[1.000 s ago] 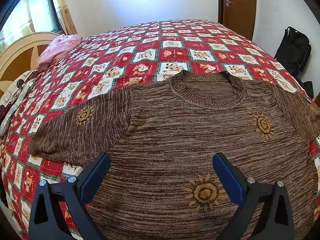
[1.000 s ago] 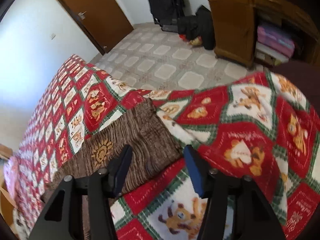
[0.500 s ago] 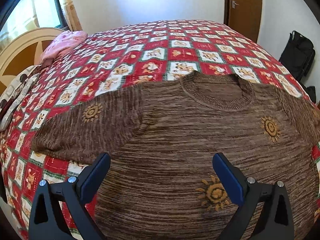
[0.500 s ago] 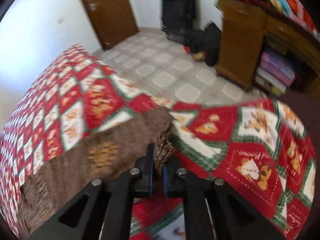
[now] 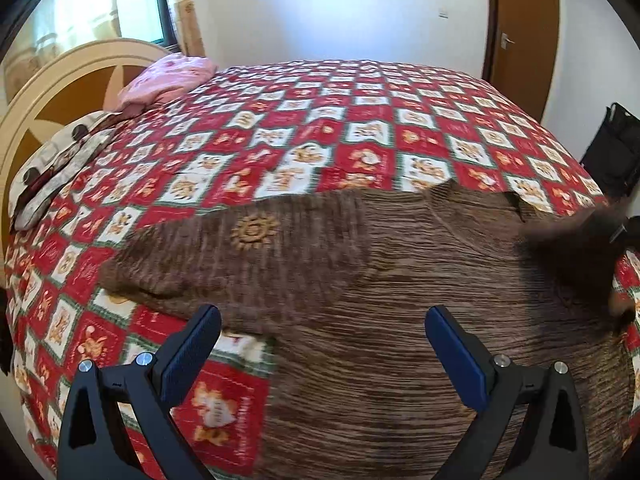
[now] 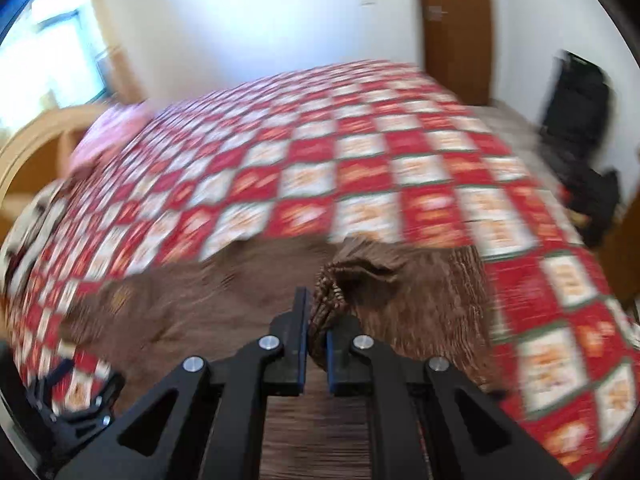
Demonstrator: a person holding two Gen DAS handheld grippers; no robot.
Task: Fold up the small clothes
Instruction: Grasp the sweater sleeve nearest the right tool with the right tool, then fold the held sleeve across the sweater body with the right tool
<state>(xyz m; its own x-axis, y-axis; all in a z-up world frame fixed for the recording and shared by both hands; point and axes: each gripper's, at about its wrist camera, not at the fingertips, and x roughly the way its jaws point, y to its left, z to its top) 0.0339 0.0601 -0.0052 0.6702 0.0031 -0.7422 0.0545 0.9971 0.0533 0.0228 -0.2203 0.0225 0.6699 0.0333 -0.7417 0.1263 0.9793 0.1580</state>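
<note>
Since the earlier frame the right gripper [image 6: 316, 344] has swung inward over the brown marled knit sweater with orange sun motifs [image 5: 400, 320], carrying the ribbed sleeve cuff [image 6: 330, 300]; its jaws are clamped narrow on that cuff. Sweater lies flat on the red-and-white checked bedspread [image 5: 320, 140], lifted sleeve at 3 o'clock. Left gripper [image 5: 320, 344] hovers at 6 o'clock above the sweater, jaws wide, holding nothing.
</note>
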